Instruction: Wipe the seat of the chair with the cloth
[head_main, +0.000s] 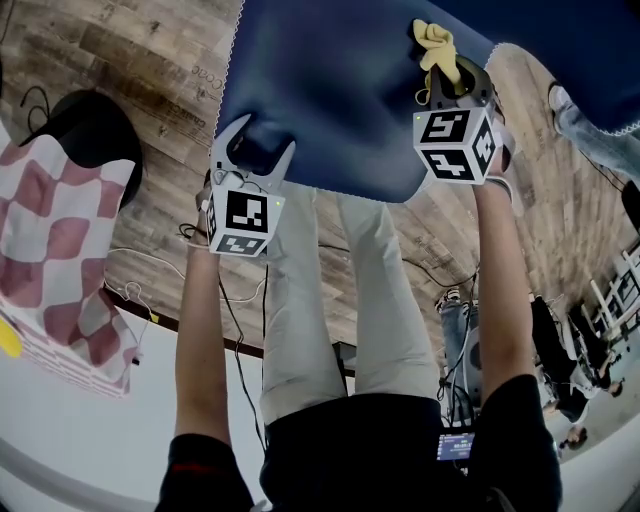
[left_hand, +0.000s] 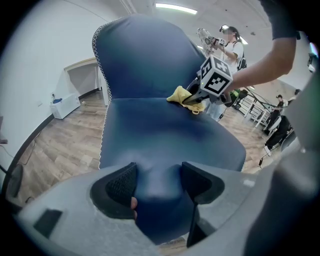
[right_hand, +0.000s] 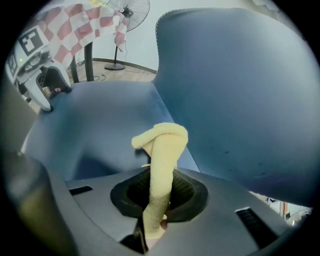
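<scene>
Found cloth (right_hand: 162, 150) clamped in the closed jaws of the right gripper (right_hand: 159, 192), with a folded yellow tuft standing out past the tips. Placed at the rear of the seat (right_hand: 90, 125), close under the backrest (right_hand: 240, 90); cannot tell whether pressed onto the upholstery or just above it. Judged light, soft and limp: likely to fold under pressure rather than push, unlikely to slip from the jaws given its nap, not breakable. Best held as here, by a bunched middle, leaving enough free beyond the tips to meet the fabric and keep the hard jaws off it. Judged seat padded, smooth and dark blue, slightly dished, likely to give a little under a press. Found left gripper (left_hand: 157, 182) at the front edge of the seat, jaws apart and holding nothing, with that edge showing between them; cannot tell whether touching or steadying it. Judged chair liable to turn or shift under a sideways stroke if unbraced, with base out of view. Noted beyond the chair a wooden floor (head_main: 150, 60) and a checked fabric (head_main: 60, 230) to the left, well apart from the work.
</scene>
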